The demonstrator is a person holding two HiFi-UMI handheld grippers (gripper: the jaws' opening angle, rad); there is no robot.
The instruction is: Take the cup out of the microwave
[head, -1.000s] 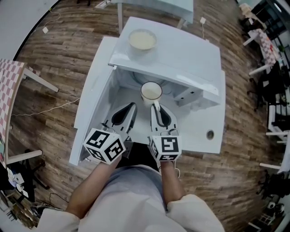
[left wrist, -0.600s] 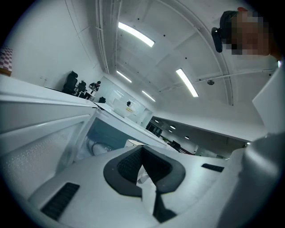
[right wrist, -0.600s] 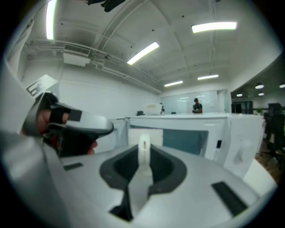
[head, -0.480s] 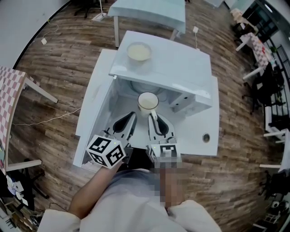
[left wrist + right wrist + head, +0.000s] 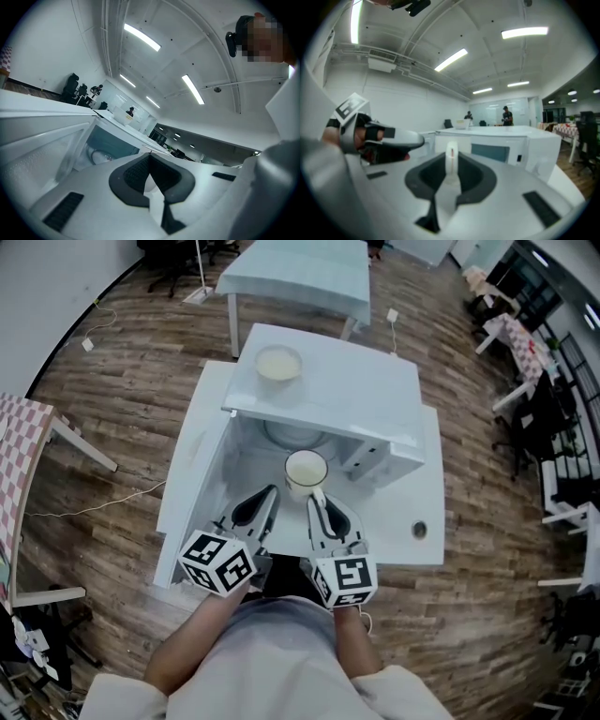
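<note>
Cup (image 5: 306,470) at the microwave (image 5: 356,399) mouth, nearly out.
My right gripper (image 5: 317,499) has its jaws clamped on the handle (image 5: 451,161); the left gripper (image 5: 270,493) is closed and empty. I judge only pulling clear remains.

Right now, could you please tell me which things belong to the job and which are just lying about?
Job: cup, its handle in the right gripper; open microwave.
Lying about: bowl on the microwave; table behind; left gripper, shut, empty.

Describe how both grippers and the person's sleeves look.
The left gripper and right gripper are white, leaf-shaped shells with dark grey ribbed pads inside. Each carries a white cube printed with black square markers. The person wears pale sleeves ending above the forearms.
</note>
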